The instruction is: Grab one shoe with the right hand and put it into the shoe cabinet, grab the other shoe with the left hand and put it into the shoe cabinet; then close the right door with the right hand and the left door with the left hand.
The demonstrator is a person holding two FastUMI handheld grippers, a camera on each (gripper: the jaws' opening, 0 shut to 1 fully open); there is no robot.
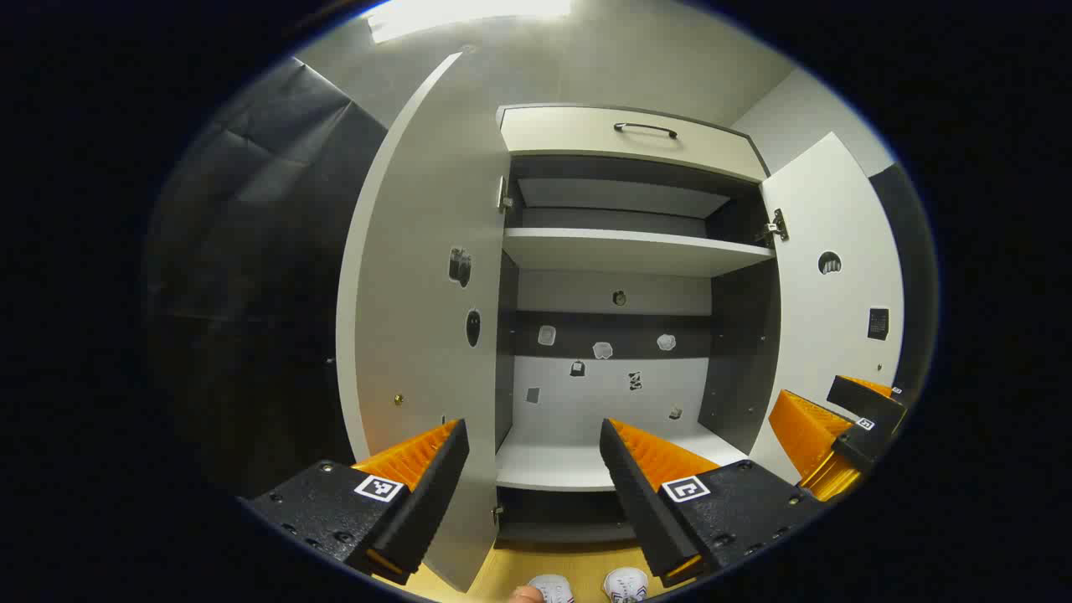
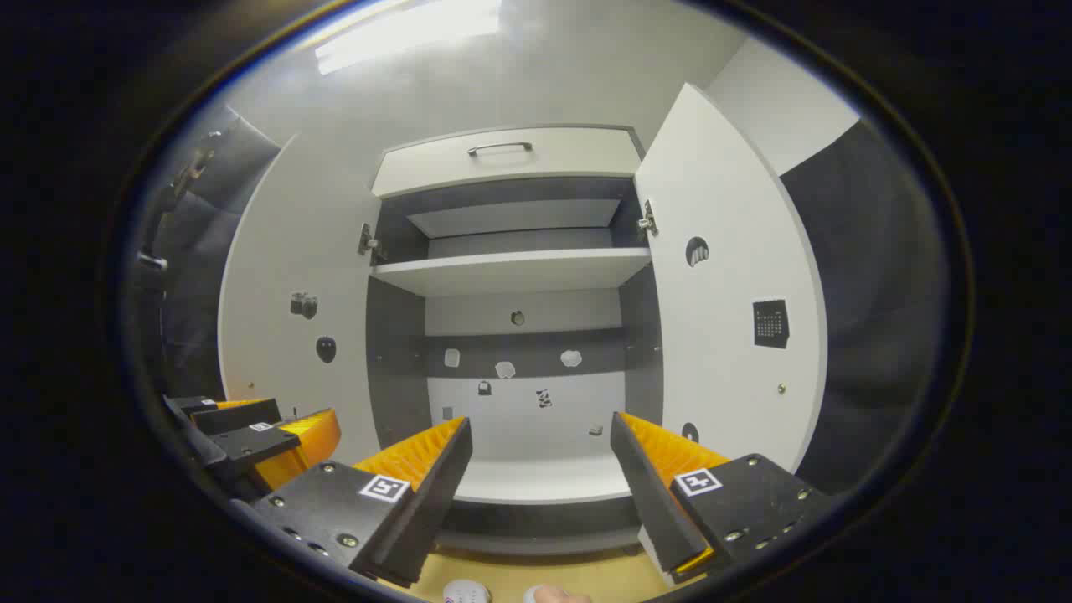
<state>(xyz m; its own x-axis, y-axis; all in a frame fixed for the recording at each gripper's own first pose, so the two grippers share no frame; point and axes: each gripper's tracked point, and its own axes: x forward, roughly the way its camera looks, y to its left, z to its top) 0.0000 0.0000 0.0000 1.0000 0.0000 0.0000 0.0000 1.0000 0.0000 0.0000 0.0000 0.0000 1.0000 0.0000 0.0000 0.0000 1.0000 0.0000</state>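
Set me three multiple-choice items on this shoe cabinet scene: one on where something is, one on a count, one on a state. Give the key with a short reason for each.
1. Where are the shoes?
A. on the lower shelf
B. on the floor in front of the cabinet
C. on the upper shelf

2. How many cabinet doors are there?
A. one
B. two
C. three

3. How does the left gripper stand?
A. open, holding nothing
B. shut on a shoe
C. shut on a door

Key: 1 B, the white toes show on the floor below the cabinet. 2 B, a left door and a right door. 3 A, its fingers stand apart with nothing between them.
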